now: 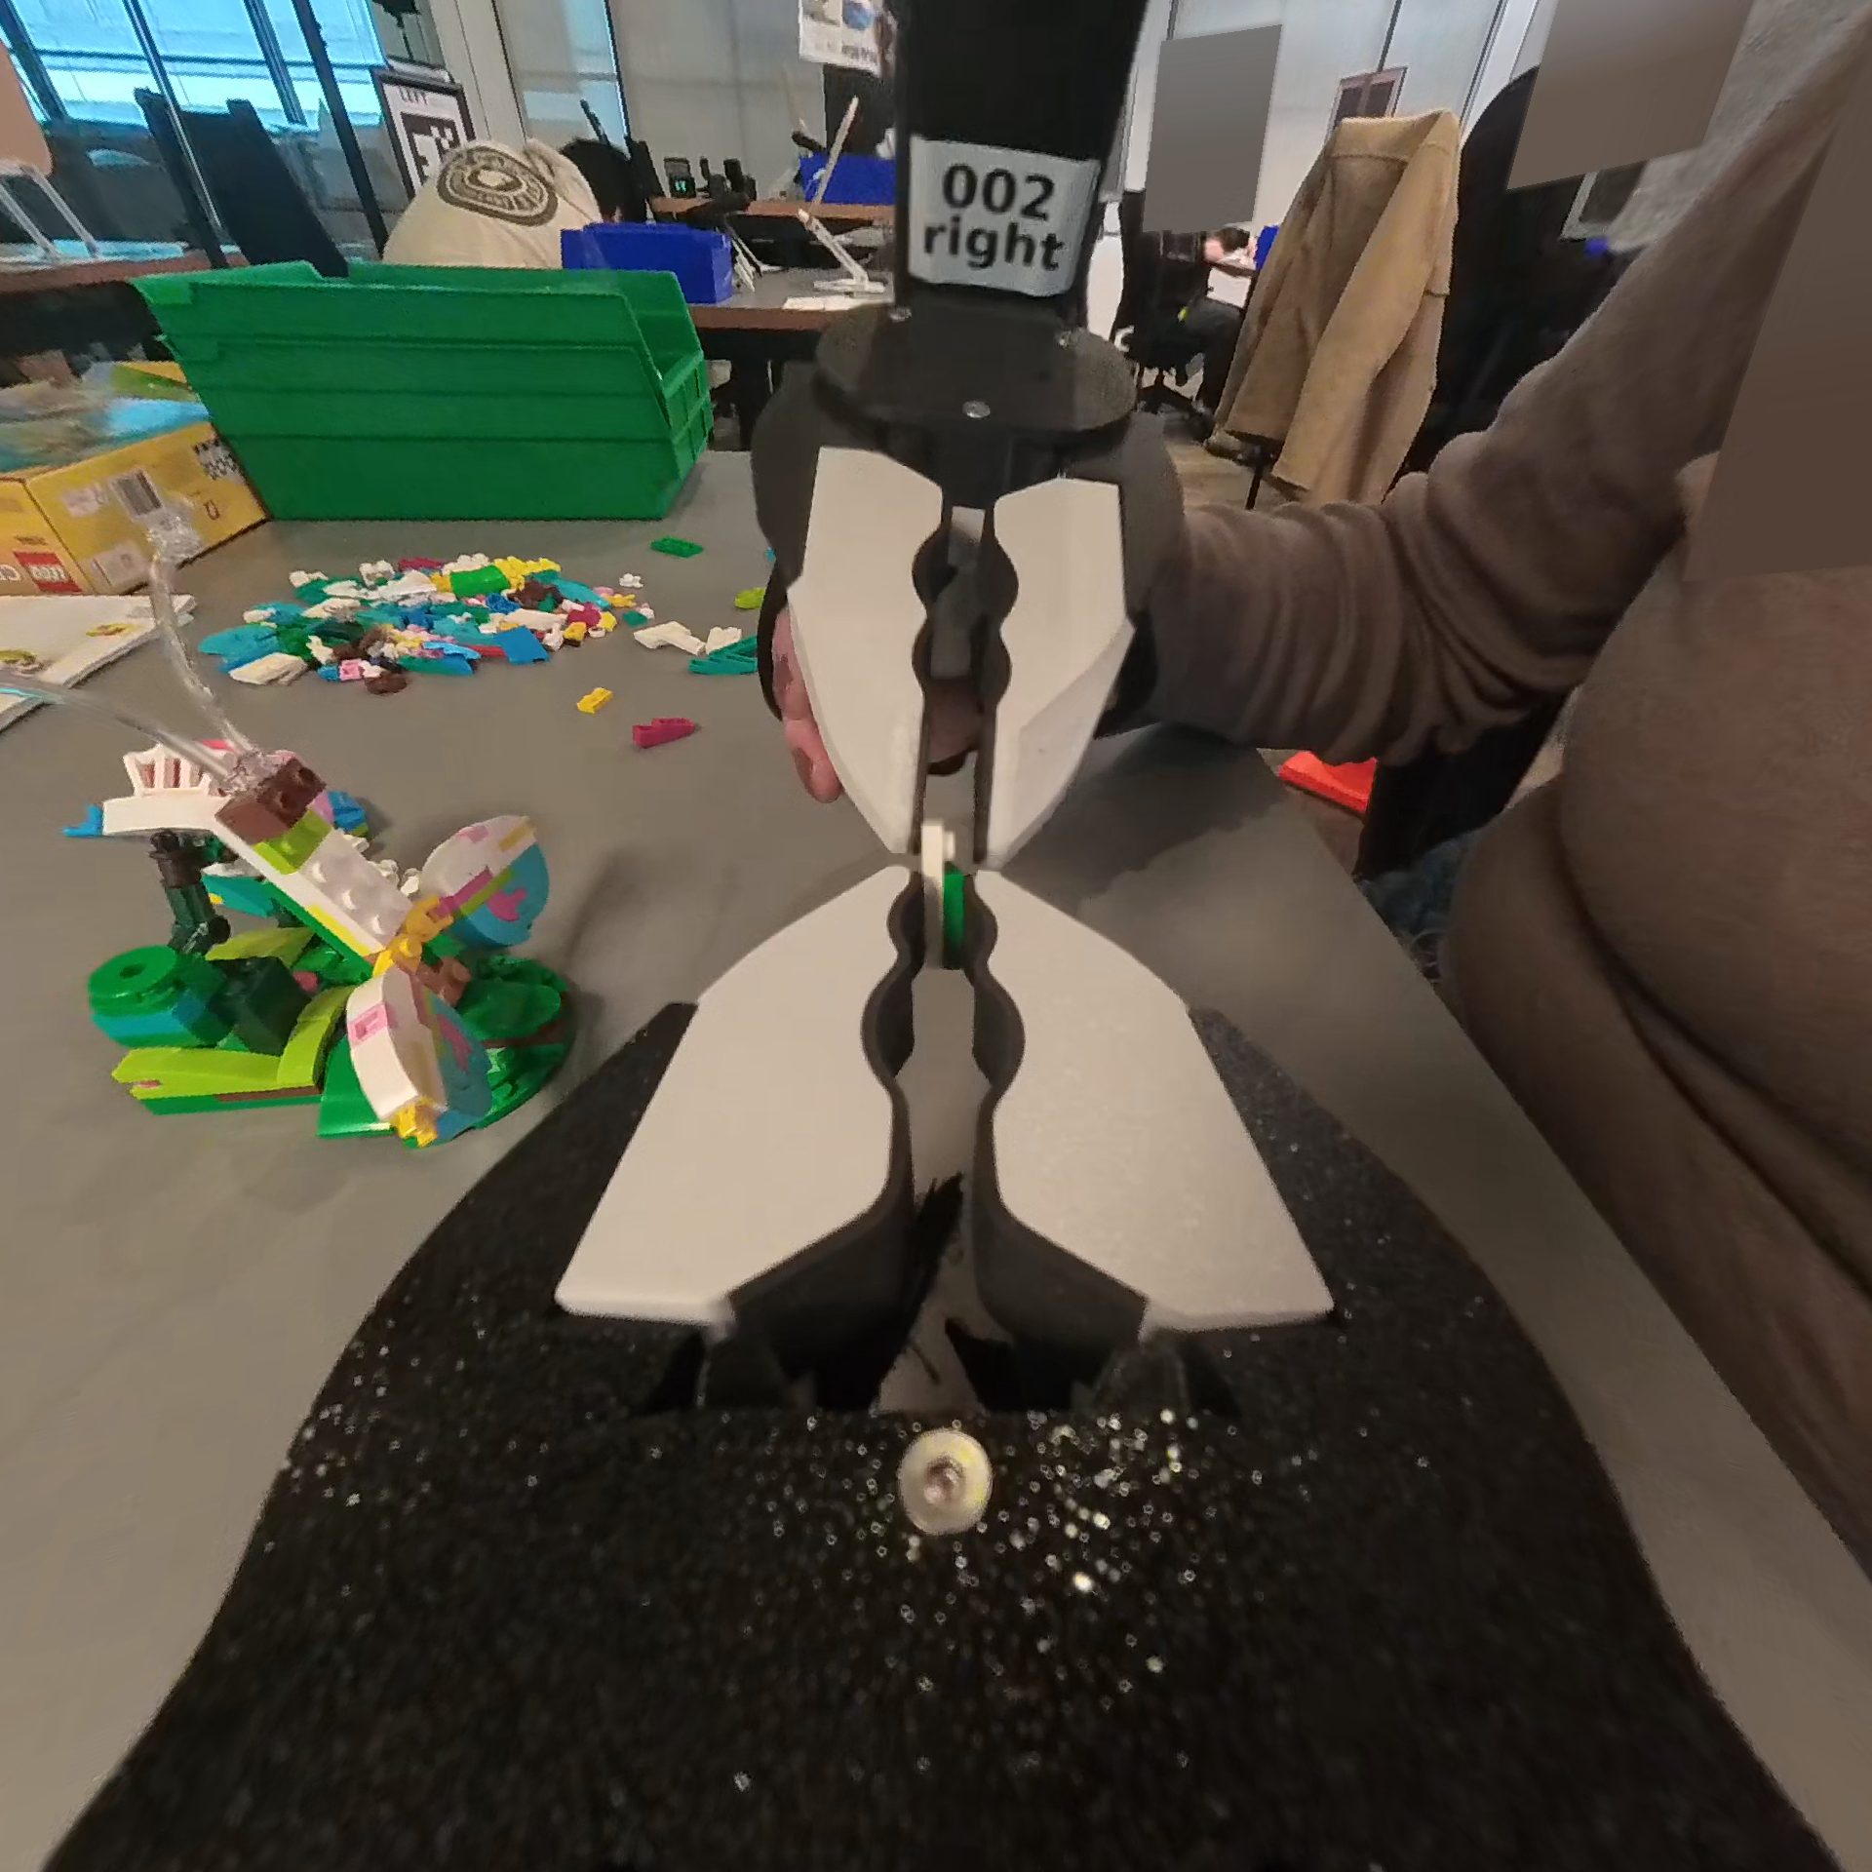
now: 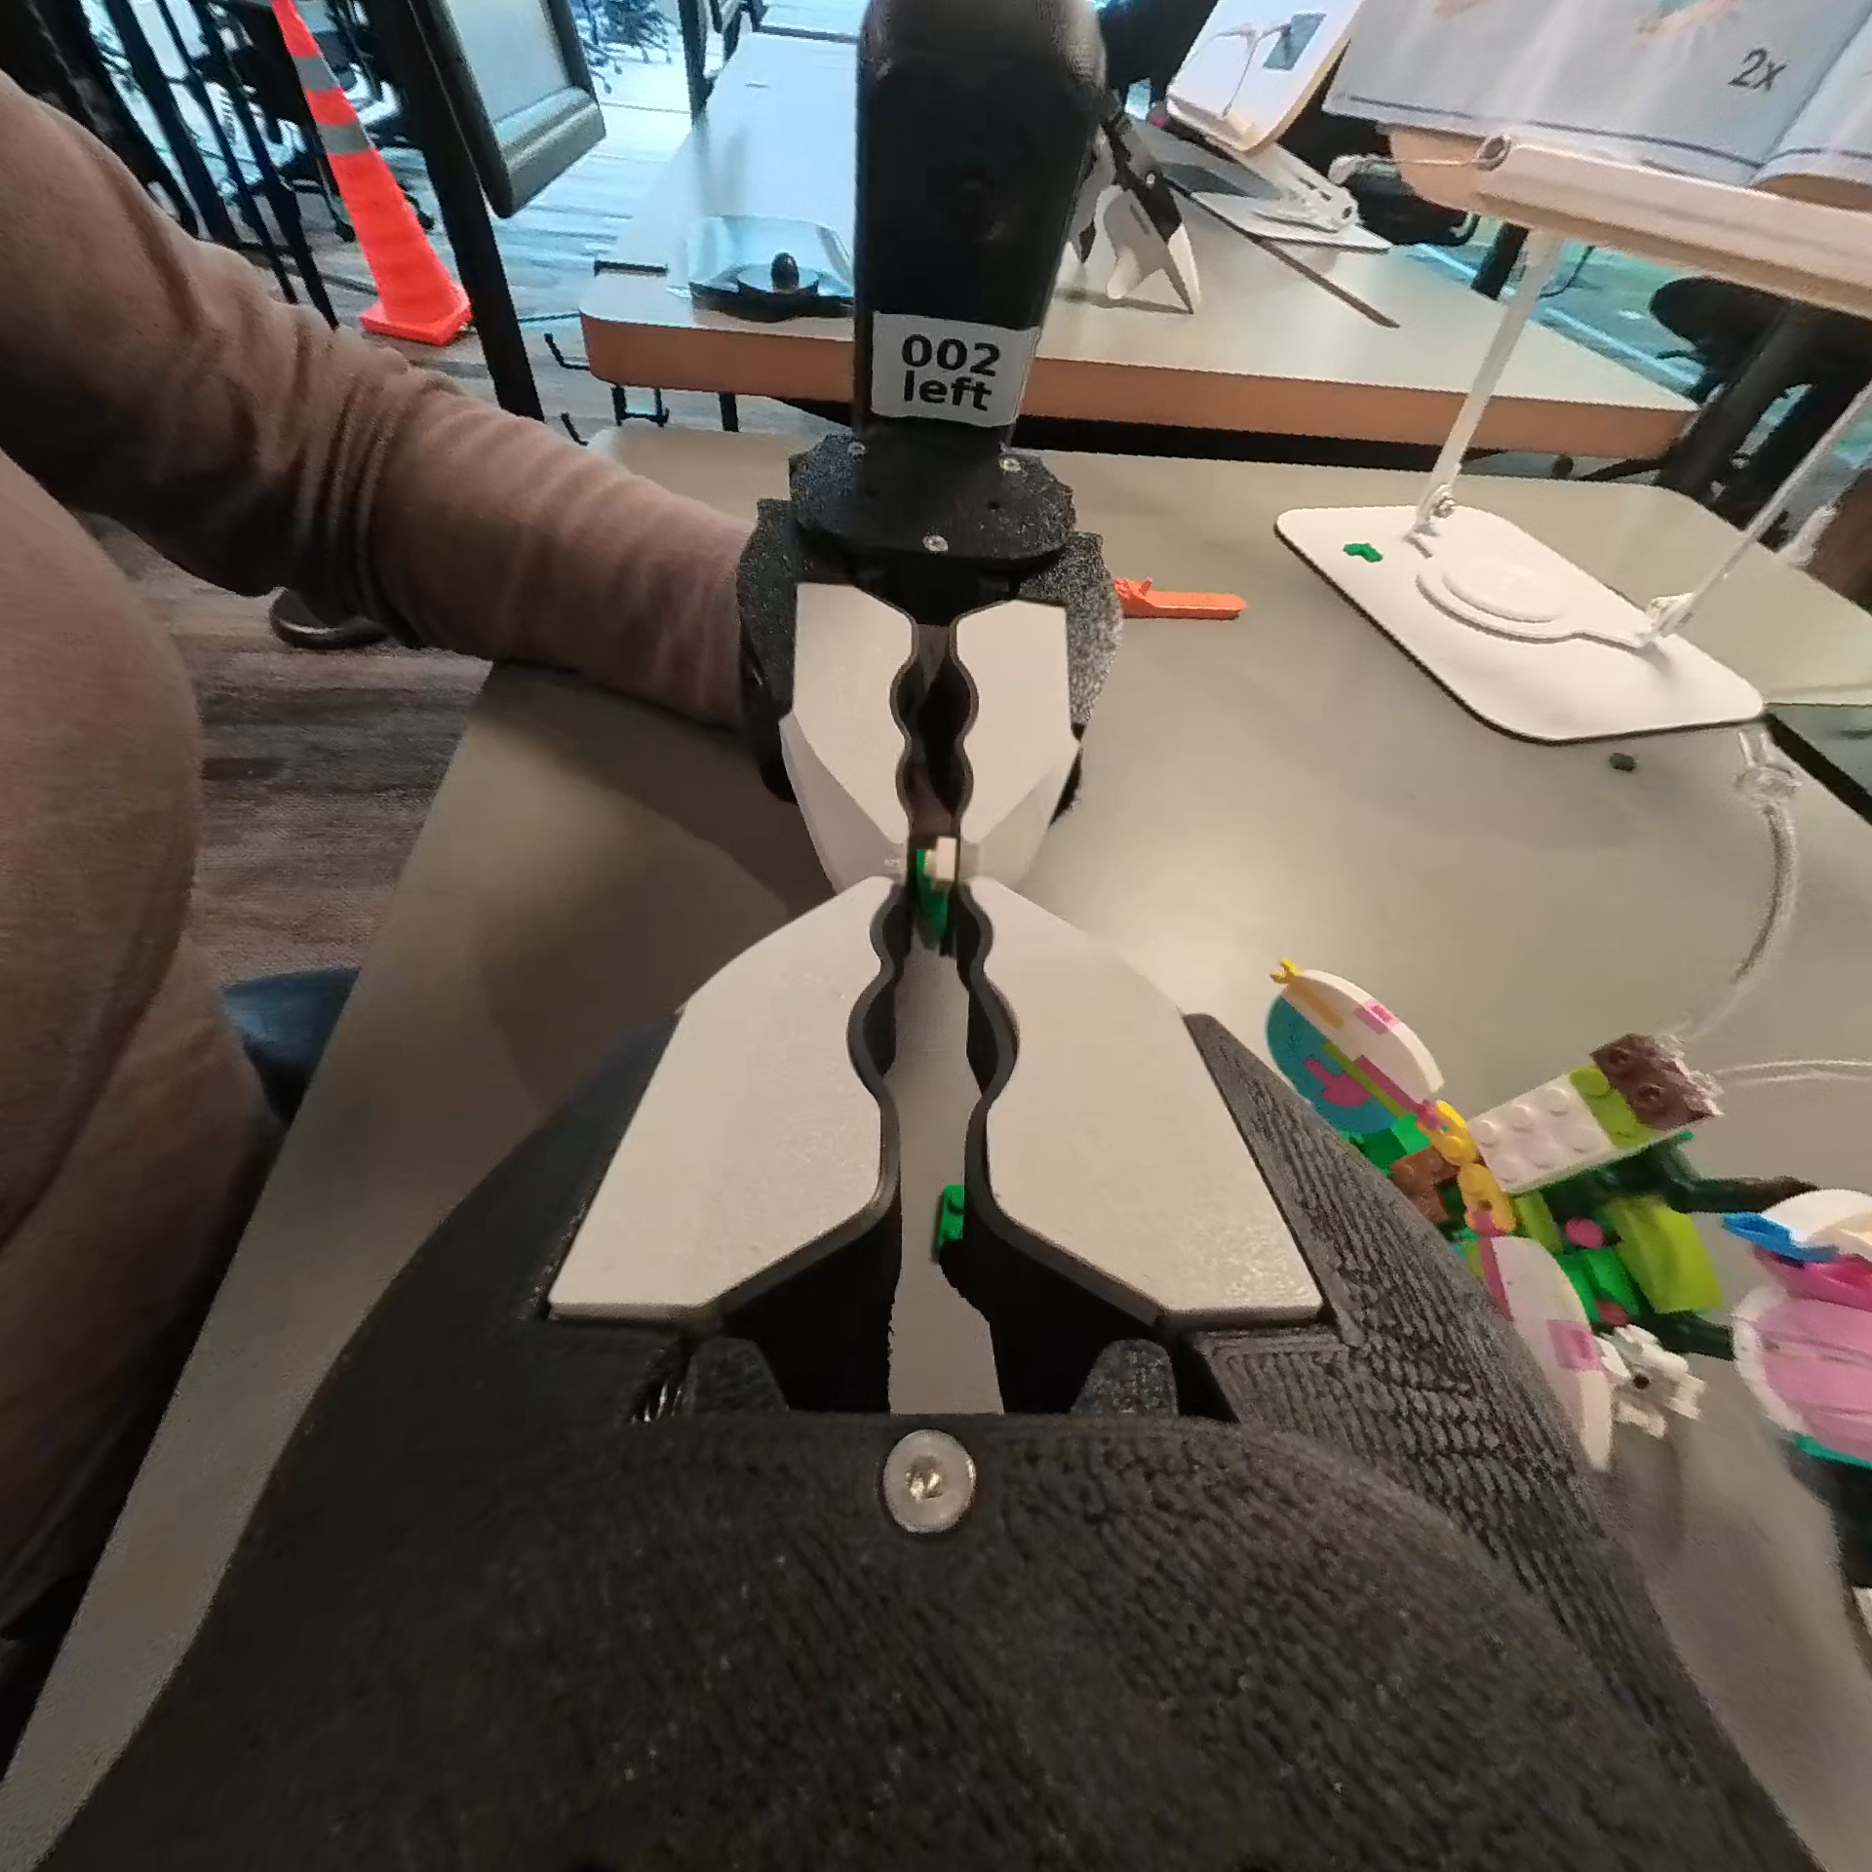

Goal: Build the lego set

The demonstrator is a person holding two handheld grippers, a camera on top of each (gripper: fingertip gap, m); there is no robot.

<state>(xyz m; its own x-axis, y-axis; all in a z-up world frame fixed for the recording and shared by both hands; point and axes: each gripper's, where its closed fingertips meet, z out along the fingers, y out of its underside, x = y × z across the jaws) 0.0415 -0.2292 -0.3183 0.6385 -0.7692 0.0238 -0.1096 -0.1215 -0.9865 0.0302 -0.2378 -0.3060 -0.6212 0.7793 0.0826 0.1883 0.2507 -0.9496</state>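
A white printed label sits on the right claw's black handle, and another label on the left claw's. Left of the green bins, a yellow box bears a logo and barcode.

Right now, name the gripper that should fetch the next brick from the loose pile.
Right, probably. Both pinch the white-and-green piece tip to tip, but the loose pile lies level with the right gripper, beyond the left gripper's tips. The left gripper could hold the piece alone.
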